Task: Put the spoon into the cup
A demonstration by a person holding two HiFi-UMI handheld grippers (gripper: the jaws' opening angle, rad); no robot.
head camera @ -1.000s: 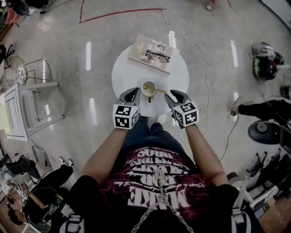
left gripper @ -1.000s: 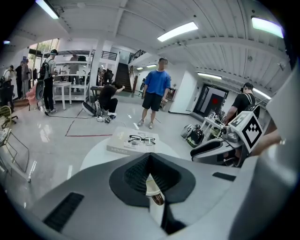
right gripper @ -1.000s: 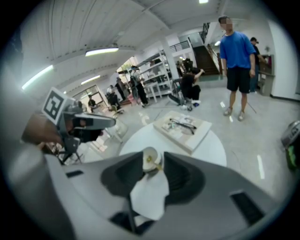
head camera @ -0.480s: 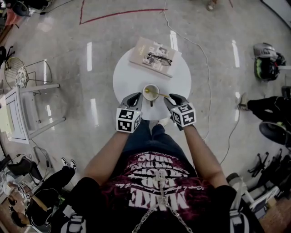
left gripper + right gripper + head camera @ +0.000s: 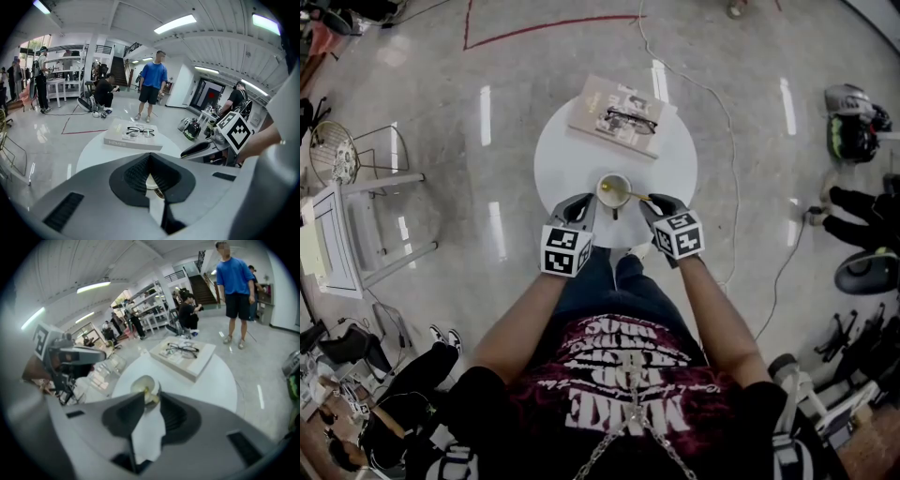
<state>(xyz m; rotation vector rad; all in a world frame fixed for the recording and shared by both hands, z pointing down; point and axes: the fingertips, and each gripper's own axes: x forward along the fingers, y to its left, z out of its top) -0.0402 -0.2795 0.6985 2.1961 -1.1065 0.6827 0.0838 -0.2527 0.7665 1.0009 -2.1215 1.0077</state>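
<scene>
We were reaching for the spoon handle, with the spoon already leaning in the cup.

The spoon (image 5: 632, 195) lay with its bowl inside the cup (image 5: 614, 190) on the round white table (image 5: 677, 169), and its handle stuck out over the rim toward our right gripper (image 5: 152, 398). The jaws of this gripper had just been closing but stood apart, with the handle end at their tips; we could not see the pads pressing on it. Our left gripper (image 5: 150, 157) waited just beside the cup with its tips together and nothing in them. We judged that the next move called for closing fully on the thin handle, then lifting and tipping it so the spoon stands deeper in the cup, without pushing the cup over.
</scene>
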